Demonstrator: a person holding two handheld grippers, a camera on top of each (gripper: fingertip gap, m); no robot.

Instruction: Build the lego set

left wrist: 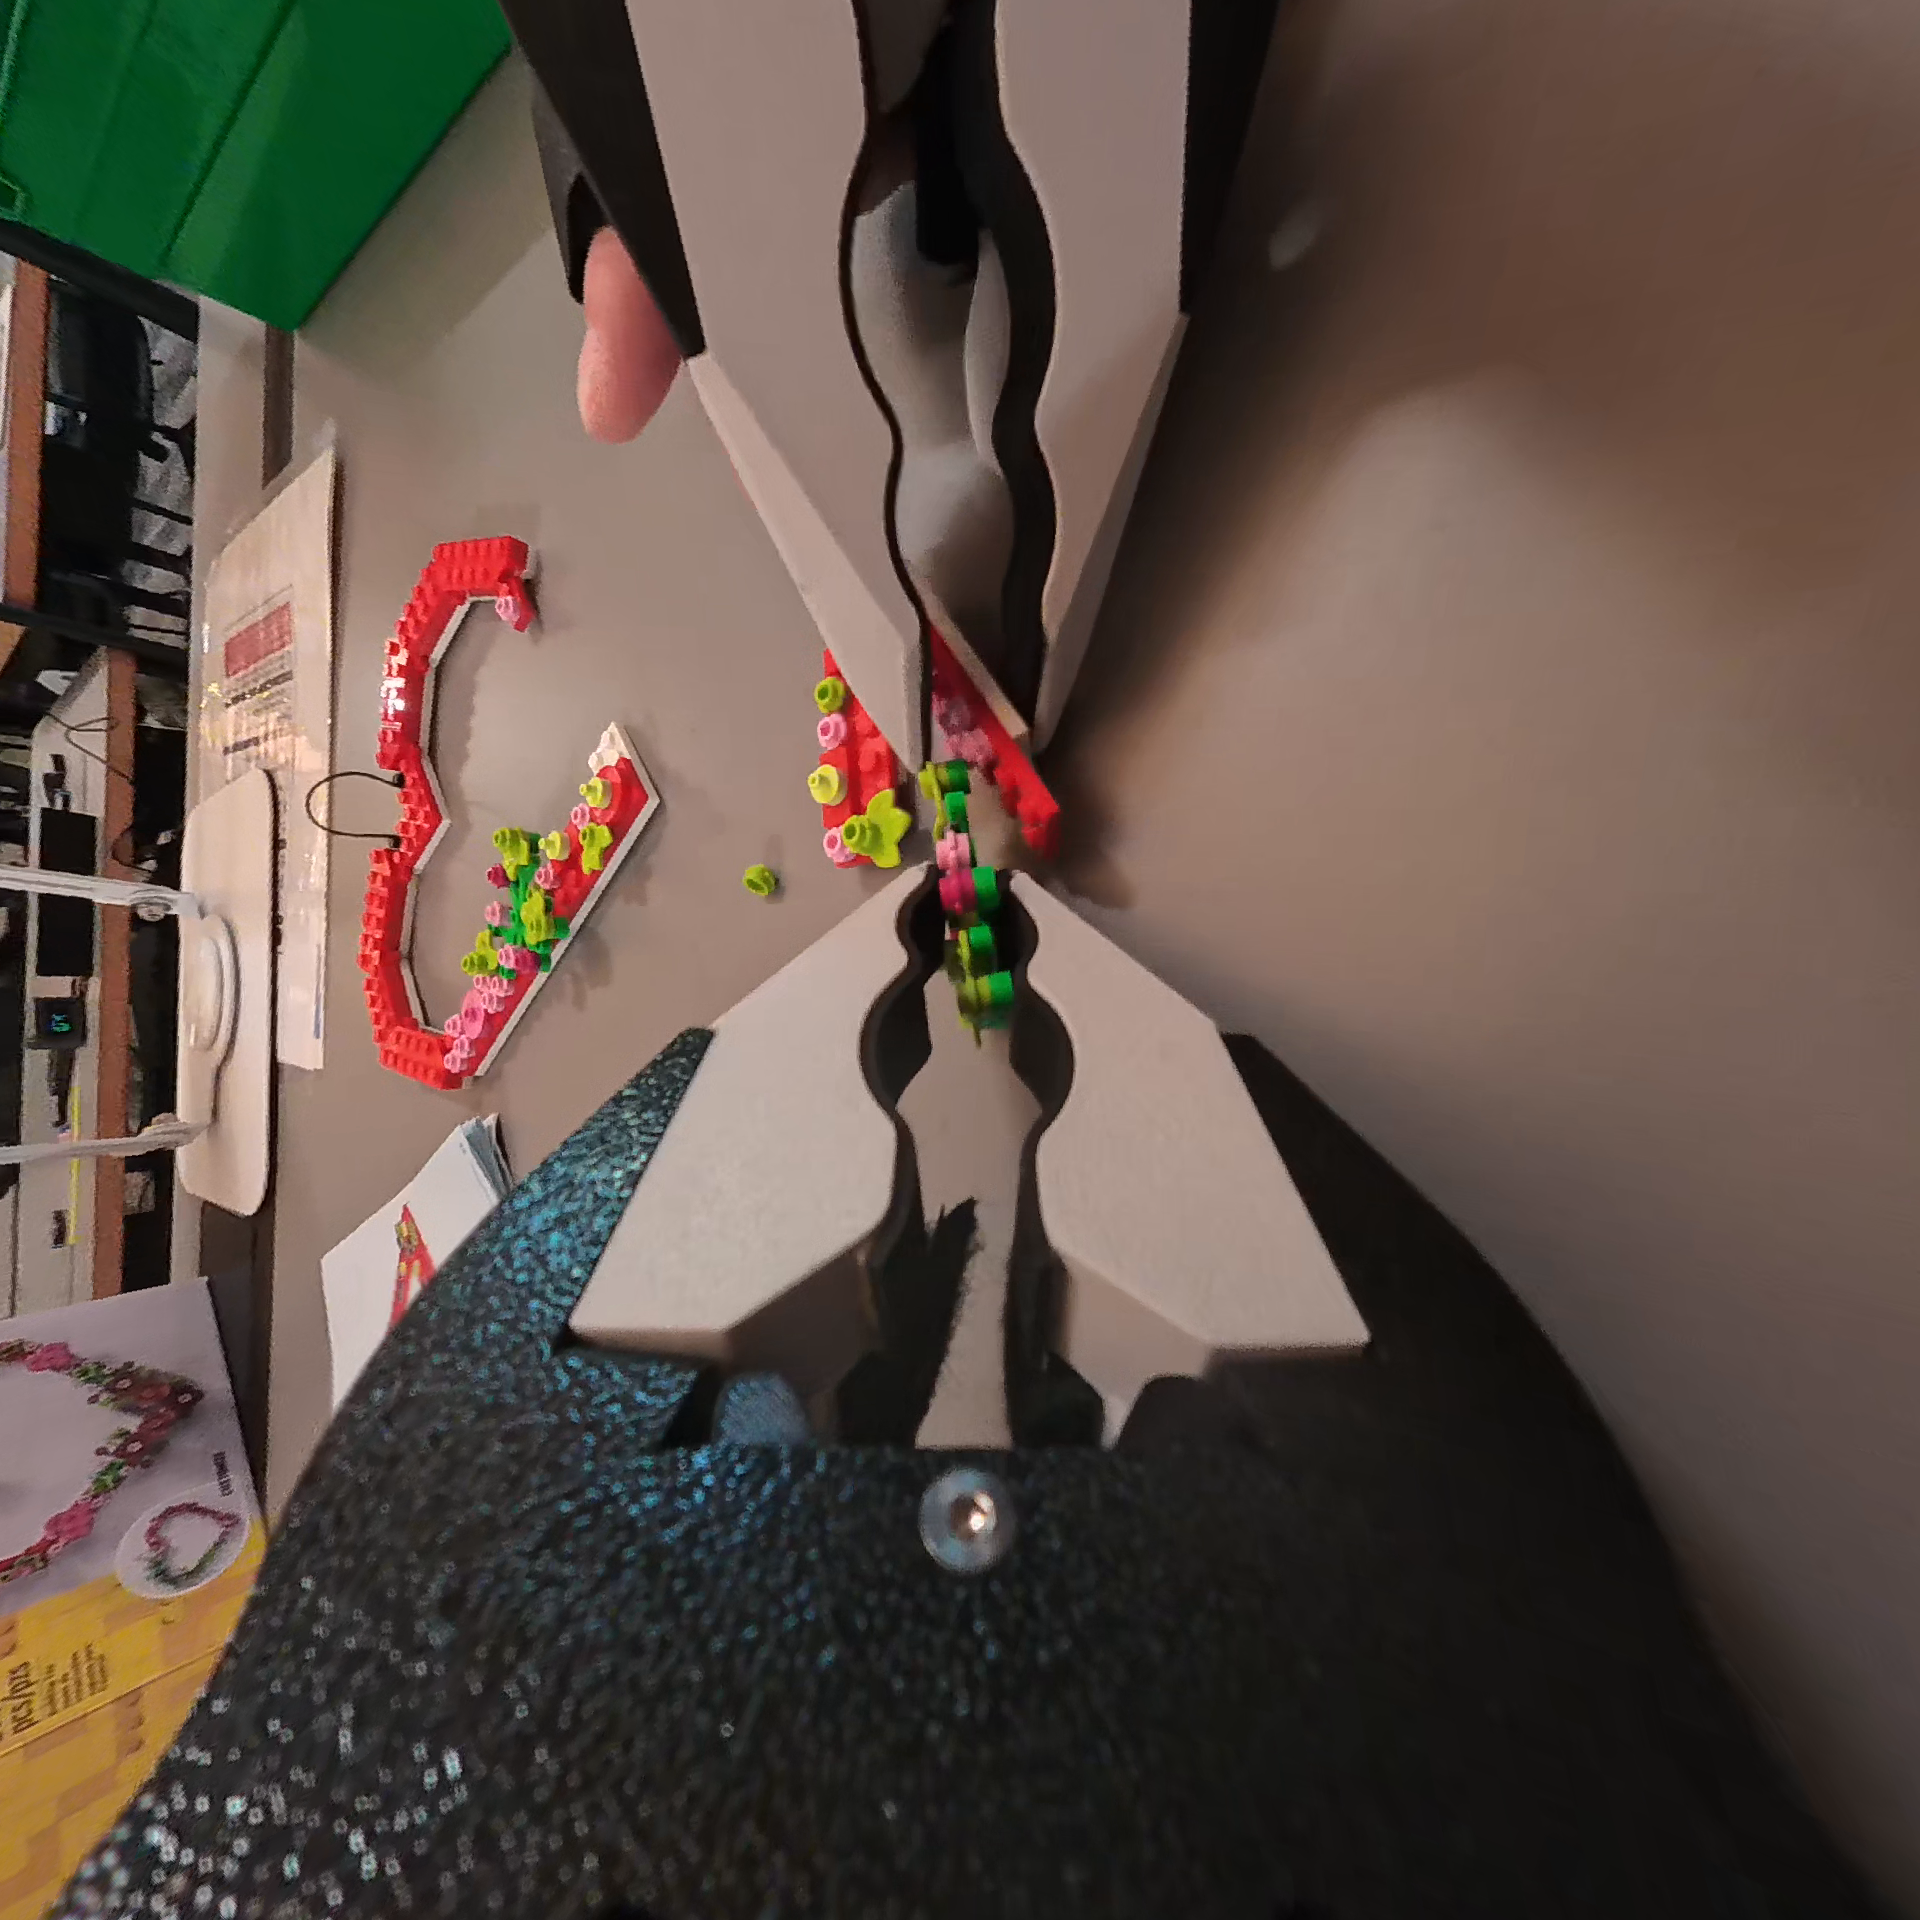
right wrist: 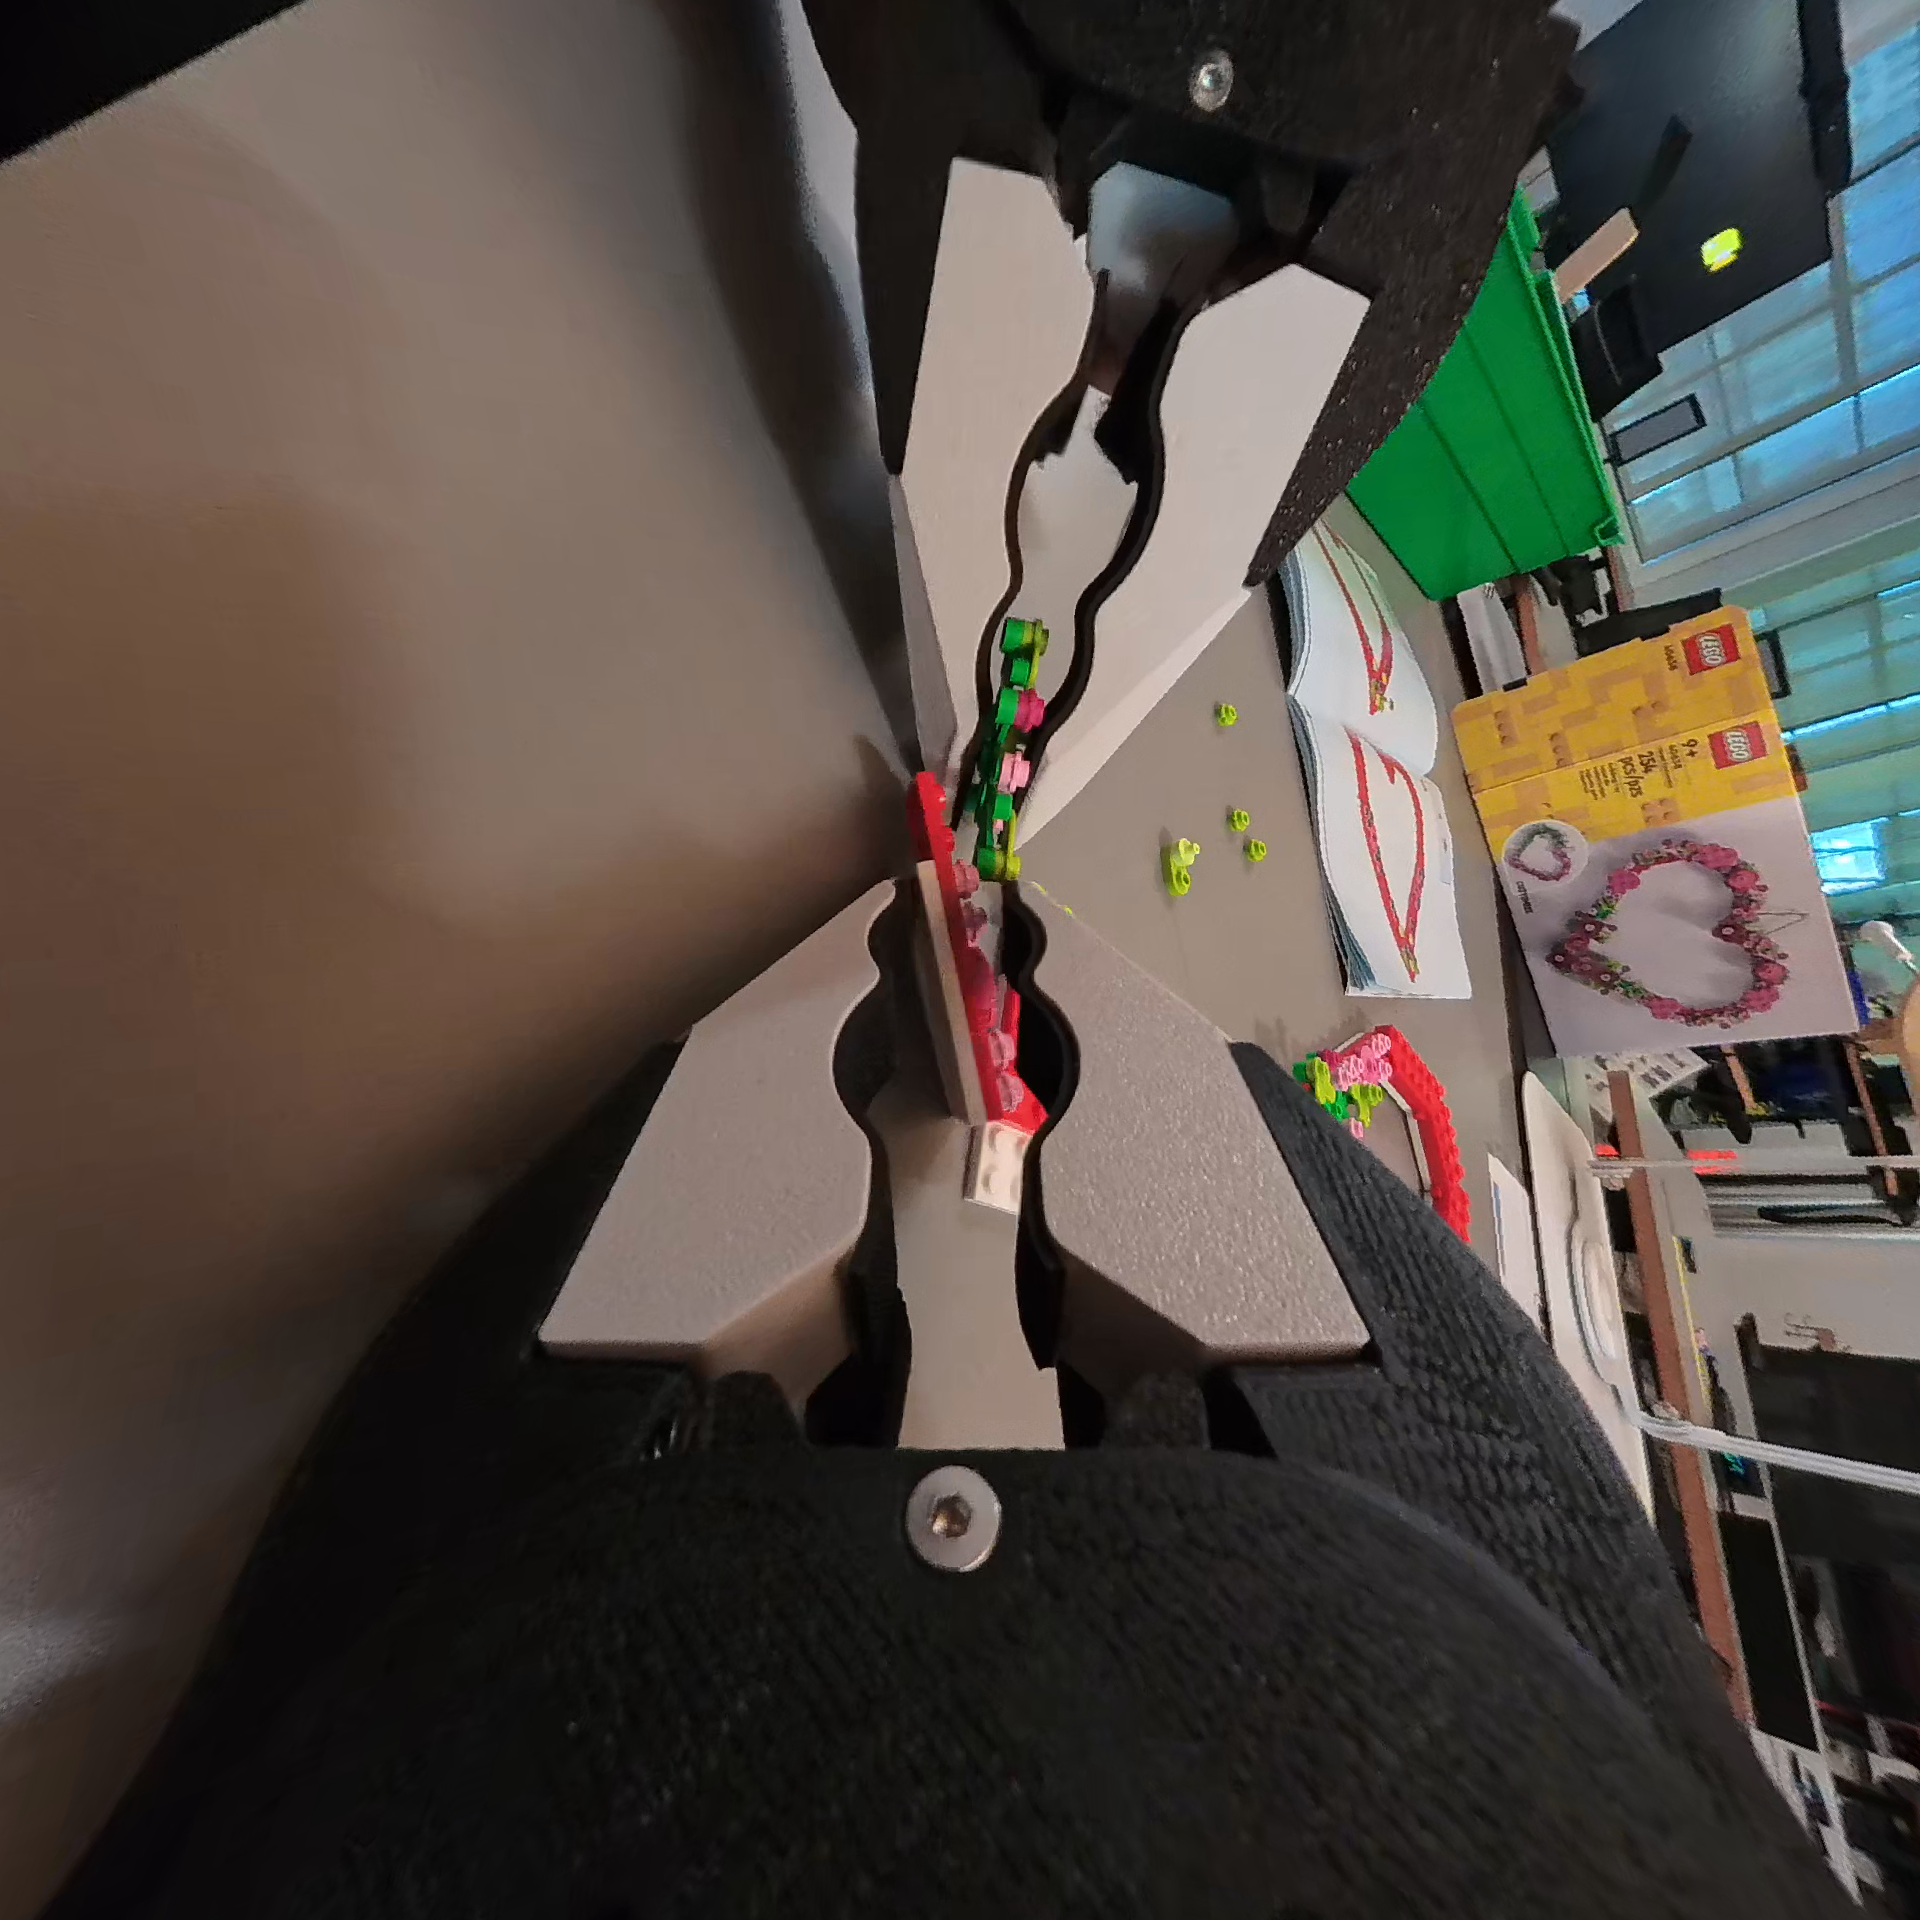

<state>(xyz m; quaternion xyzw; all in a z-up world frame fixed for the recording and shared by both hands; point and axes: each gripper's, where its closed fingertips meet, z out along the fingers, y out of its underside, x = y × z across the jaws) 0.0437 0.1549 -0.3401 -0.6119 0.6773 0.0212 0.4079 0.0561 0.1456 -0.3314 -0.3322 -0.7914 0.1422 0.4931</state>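
Grippers meet tip to tip above the grey tabletop (left wrist: 644,499), each clamped on a piece of the build. The left gripper (left wrist: 971,894), black-bodied with pale grey wavy-edged fingers, is closed on a narrow strip of green leaf plates with pink and lime flower studs (left wrist: 966,914); the strip runs along the gap between its fingers and pokes out past the tips. The right gripper (right wrist: 961,899), of the same make, is clenched on a red plate section backed by a grey strip and dotted with pink studs (right wrist: 977,1018), a small white brick showing at its near end. In the right wrist view the green strip's tip appears to touch the red section's end, though motion blur leaves the joint itself unclear.

On the table in the left wrist view lie a large red curved half-heart frame with flower clusters (left wrist: 436,831), a short red plate carrying lime and pink flowers (left wrist: 857,774) just beside the right gripper's fingers, and a single loose lime stud (left wrist: 762,881). The right wrist view shows several more loose lime pieces (right wrist: 1236,831), an open instruction booklet (right wrist: 1371,790), the yellow and lilac set box with a flower-heart picture (right wrist: 1652,831) and a green plastic bin (right wrist: 1496,436).
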